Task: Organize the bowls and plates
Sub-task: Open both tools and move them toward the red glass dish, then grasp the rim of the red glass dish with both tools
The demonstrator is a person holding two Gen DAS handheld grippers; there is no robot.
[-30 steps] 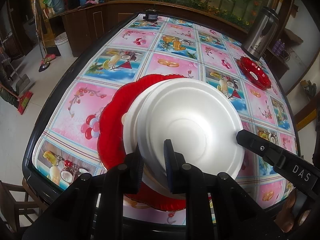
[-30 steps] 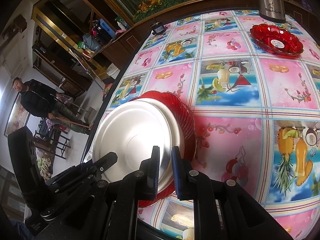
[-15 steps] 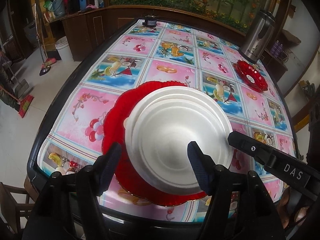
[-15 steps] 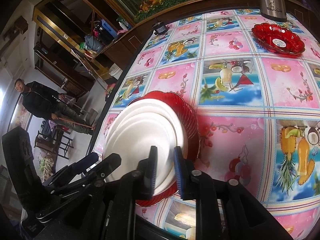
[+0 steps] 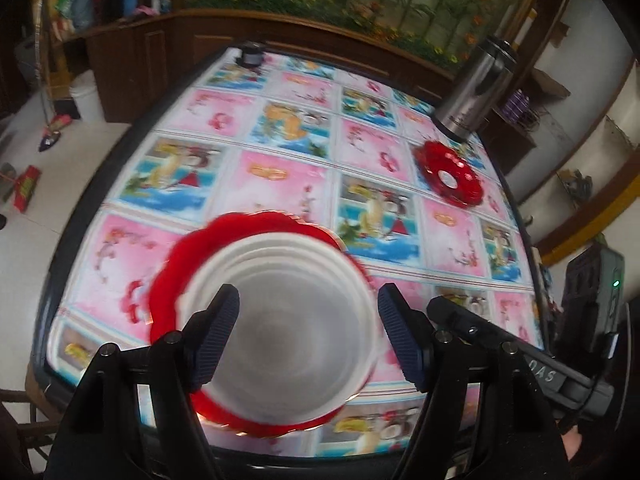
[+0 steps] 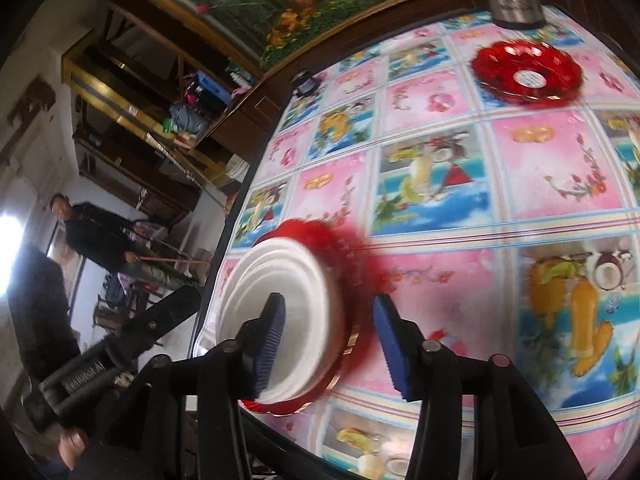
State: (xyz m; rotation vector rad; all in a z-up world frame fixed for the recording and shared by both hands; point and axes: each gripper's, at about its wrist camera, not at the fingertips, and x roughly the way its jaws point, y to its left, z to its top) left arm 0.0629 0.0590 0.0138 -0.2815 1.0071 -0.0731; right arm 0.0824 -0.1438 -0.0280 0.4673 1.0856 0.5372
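Observation:
A stack of white plates (image 5: 288, 320) rests on a large red scalloped plate (image 5: 176, 264) near the table's front edge. It also shows in the right wrist view (image 6: 296, 304), on the red plate (image 6: 344, 248). My left gripper (image 5: 308, 336) is open and empty, raised above the stack. My right gripper (image 6: 328, 344) is open and empty, just above the stack's right side. A smaller red plate (image 5: 448, 178) lies at the far right of the table, also in the right wrist view (image 6: 526, 76).
The table (image 5: 280, 136) has a colourful fruit-pattern cloth. A steel kettle (image 5: 474, 96) stands at the far right corner behind the small red plate. A small dark object (image 5: 252, 56) sits at the far edge. A person (image 6: 108, 240) stands on the floor at left.
Both grippers let go of the white plate, which now rests on the stack. The left opened first, then the right; both have lifted and pulled back.

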